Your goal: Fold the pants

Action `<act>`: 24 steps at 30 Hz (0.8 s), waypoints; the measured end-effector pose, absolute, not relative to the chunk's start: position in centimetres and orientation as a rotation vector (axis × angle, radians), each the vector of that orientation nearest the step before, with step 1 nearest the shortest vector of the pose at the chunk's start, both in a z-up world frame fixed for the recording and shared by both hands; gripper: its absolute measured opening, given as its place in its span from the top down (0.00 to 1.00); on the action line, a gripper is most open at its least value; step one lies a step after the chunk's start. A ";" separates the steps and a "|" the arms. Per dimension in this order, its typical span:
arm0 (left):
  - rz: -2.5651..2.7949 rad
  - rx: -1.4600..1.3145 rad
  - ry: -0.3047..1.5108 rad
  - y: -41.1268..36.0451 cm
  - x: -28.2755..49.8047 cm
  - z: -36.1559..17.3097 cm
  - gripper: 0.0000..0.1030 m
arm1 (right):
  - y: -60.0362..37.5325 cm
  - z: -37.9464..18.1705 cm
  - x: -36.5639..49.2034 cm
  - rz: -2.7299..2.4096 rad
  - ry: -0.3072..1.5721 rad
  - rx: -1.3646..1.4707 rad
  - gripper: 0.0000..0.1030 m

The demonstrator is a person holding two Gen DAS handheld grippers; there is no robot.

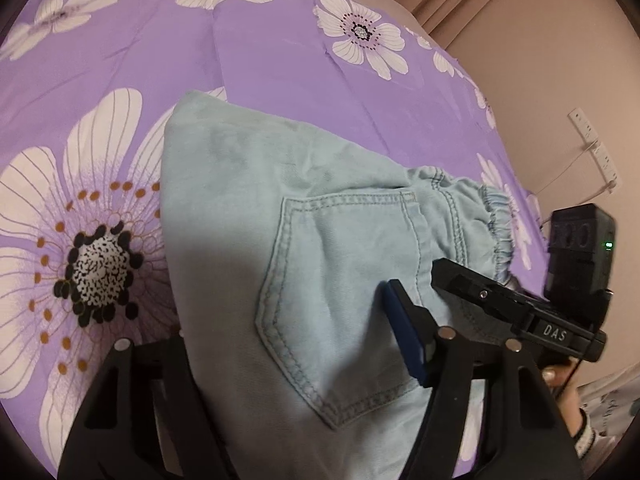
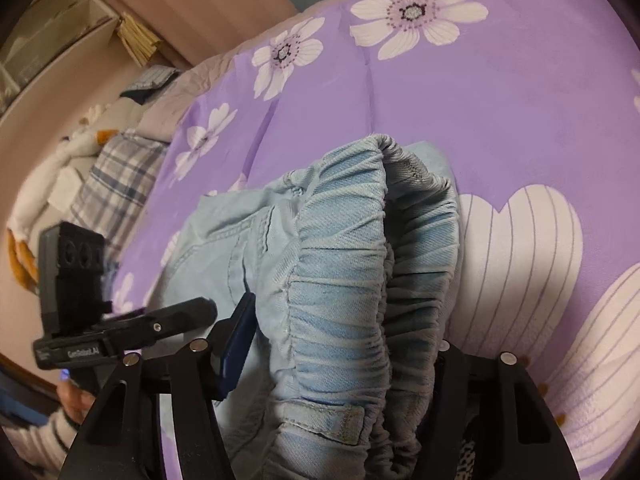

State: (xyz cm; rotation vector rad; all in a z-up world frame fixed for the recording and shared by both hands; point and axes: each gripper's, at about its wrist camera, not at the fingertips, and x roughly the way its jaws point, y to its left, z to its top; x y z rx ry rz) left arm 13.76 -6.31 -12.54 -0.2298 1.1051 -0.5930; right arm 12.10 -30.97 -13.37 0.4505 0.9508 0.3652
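Pants (image 1: 280,208) lie folded on bed (image 1: 260,52); left tool (image 1: 288,344) spread wide over back pocket (image 1: 344,292); right tool (image 2: 340,344) spread wide around waistband (image 2: 344,264); advice: close on all layers, carry evenly.

pale blue denim pants (image 1: 240,208) on purple bedsheet (image 1: 272,64) patterned with white flowers.
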 end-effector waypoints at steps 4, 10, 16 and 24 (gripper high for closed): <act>-0.569 -0.218 1.097 -6.3 13.5 -12.3 0.44 | -29.8 -12.5 11.5 0.317 0.916 0.376 0.49; -0.544 -0.212 1.068 -5.8 12.5 -11.3 0.60 | -28.7 -11.2 10.8 0.283 0.867 0.327 0.59; -0.513 -0.224 1.053 -5.2 10.8 -10.2 0.69 | -27.2 -9.8 9.5 0.273 0.819 0.270 0.61; -0.483 -0.175 1.026 -5.0 7.7 -8.3 0.69 | -25.3 -7.8 7.0 0.292 0.772 0.213 0.62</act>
